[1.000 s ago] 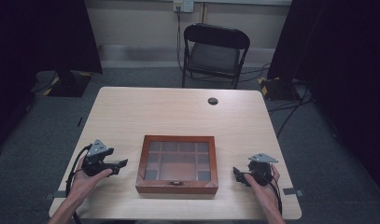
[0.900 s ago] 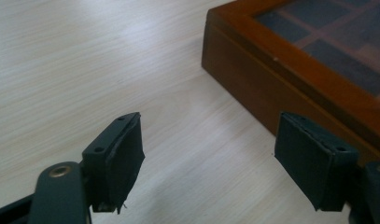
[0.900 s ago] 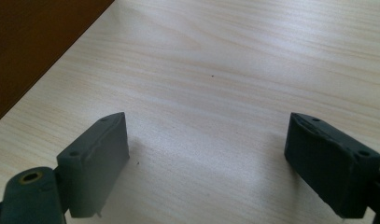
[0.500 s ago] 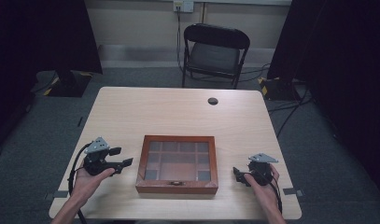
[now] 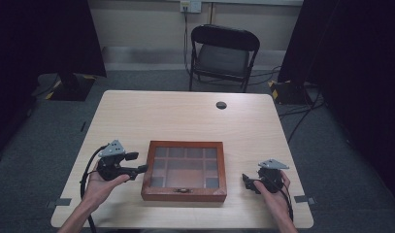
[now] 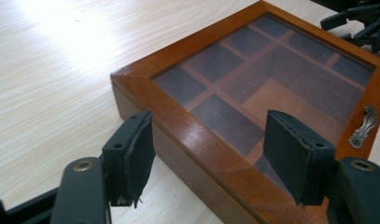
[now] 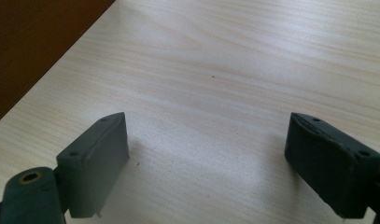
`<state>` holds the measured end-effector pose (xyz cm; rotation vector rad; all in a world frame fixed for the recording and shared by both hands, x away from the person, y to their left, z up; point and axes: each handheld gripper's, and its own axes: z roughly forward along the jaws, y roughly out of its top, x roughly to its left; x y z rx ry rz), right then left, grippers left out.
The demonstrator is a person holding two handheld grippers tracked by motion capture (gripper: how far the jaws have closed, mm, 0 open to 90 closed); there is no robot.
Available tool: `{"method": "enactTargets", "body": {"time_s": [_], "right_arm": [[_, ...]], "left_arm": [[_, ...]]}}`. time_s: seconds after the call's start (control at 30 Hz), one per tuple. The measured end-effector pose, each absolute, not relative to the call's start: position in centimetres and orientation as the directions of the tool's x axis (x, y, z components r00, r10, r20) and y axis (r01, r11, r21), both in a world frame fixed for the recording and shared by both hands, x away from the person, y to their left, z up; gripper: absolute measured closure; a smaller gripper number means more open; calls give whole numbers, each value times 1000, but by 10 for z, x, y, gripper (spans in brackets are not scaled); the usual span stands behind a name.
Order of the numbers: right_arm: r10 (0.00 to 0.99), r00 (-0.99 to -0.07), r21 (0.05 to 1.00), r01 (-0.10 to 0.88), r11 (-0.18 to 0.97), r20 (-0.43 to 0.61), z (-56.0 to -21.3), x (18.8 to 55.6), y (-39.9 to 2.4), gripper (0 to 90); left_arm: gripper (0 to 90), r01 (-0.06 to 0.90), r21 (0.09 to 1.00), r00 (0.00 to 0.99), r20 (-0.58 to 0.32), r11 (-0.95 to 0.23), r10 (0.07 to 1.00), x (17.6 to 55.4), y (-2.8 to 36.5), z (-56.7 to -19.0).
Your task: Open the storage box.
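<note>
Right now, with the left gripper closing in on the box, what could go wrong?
The open left gripper straddles the near corner of the brown wooden glass-lidded box; a clamp there may skid the box across the pale wooden table. The small metal latch sits away from the jaws, and the open right gripper is not bracing the box.

table (image 5: 185, 116): pale beige wood with fine straight grain lines
table grommet (image 5: 221, 105): dark, near-black disc at the far side
box (image 5: 184, 171): reddish-brown wooden frame; dark tinted glass lid over a grid of brown dividers
box handle (image 6: 362, 126): dull metallic, ornate pattern
left gripper (image 5: 137, 162): black body and jaws, grey plate on top
right gripper (image 5: 247, 181): black, grey plate on top
chair (image 5: 223, 53): black frame, dark grey seat
floor (image 5: 59, 126): dark grey carpet
far wall (image 5: 146, 24): cream
curtains (image 5: 40, 34): black, left and right
</note>
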<state>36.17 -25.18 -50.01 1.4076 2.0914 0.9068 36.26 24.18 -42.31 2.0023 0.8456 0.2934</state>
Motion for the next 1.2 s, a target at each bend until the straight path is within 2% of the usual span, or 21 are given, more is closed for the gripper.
{"method": "enactTargets", "body": {"time_s": [0.3, 0.57, 1.2], "right_arm": [[928, -373, 735, 626, 261, -11, -500, 362, -252, 128], [927, -376, 736, 624, 263, -12, -500, 362, -252, 128], [926, -378, 735, 624, 264, -12, -500, 362, -252, 129]], "left_arm": [[352, 414, 829, 775, -105, -376, 623, 366, 219, -416], [361, 409, 833, 796, -126, -372, 592, 366, 199, -413], [479, 401, 818, 849, -164, -411, 503, 365, 167, -412]]}}
